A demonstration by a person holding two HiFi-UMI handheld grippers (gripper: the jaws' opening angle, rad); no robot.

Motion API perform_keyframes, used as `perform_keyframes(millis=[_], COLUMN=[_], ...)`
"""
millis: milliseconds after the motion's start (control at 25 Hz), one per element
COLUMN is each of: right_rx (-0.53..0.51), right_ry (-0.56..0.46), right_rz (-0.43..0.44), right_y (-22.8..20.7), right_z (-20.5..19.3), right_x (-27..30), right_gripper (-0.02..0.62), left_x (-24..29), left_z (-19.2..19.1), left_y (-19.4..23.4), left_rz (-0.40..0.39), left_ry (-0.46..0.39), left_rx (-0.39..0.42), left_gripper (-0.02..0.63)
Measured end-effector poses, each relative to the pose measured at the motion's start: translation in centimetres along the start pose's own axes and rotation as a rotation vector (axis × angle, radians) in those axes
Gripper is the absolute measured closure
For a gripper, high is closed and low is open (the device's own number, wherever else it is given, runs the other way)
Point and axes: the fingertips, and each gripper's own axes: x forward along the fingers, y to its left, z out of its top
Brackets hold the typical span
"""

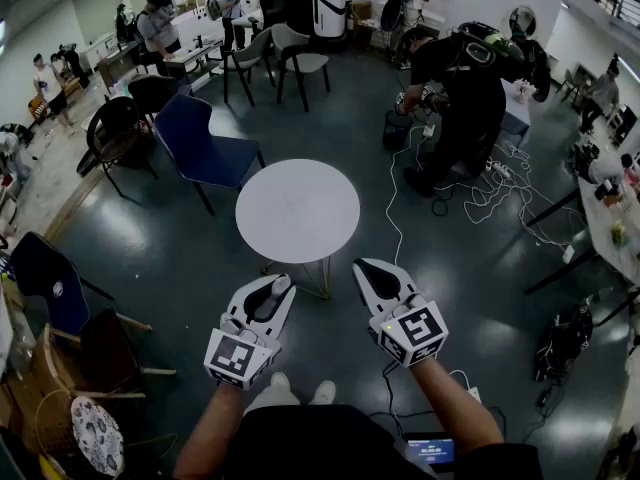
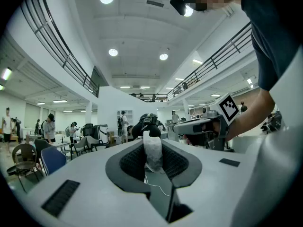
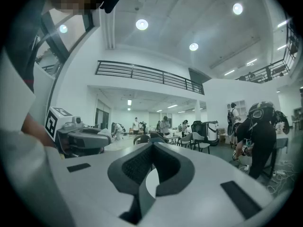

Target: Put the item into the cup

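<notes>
My left gripper (image 1: 276, 290) is shut on a small white crumpled item (image 1: 283, 282) and points level toward the round white table (image 1: 298, 208). In the left gripper view the item (image 2: 152, 151) stands upright between the dark pads of the left gripper (image 2: 152, 135). My right gripper (image 1: 369, 268) hovers beside it on the right, also level, just short of the table's near edge. In the right gripper view the right gripper (image 3: 152, 146) has its jaws meeting at the tips with nothing between them. The tabletop is bare, and I see no cup in any view.
A blue chair (image 1: 205, 143) and black chairs (image 1: 120, 128) stand left of the table. A person in black (image 1: 465, 88) bends over at the right, with white cables (image 1: 490, 183) on the floor. More people and chairs are at the back. A laptop (image 1: 432, 451) lies by my feet.
</notes>
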Motion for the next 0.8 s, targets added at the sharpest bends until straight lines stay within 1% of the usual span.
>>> perform_keyframes(millis=[240, 400, 440, 800], right_rx=[0.006, 0.001, 0.001, 0.016], right_ry=[-0.022, -0.016, -0.017, -0.031], right_rz=[0.016, 0.028, 0.031, 0.039], right_y=[0.1, -0.2, -0.3, -1.2], right_z=[0.2, -0.2, -0.2, -0.3], right_x=[0.2, 0.2, 0.1, -0.9], right_gripper=[0.578, 0.578, 0.578, 0.578], left_x=[0.4, 0.6, 0.7, 1.0], left_z=[-0.1, 0.2, 0.3, 0.0], left_y=[0.2, 0.5, 0.5, -0.5], left_rz=[-0.002, 0.004, 0.009, 0.022], left_ry=[0.003, -0.034, -0.039, -0.025], left_rx=[-0.007, -0.107, -0.118, -0.1], left_gripper=[0.525, 0.525, 0.525, 0.525])
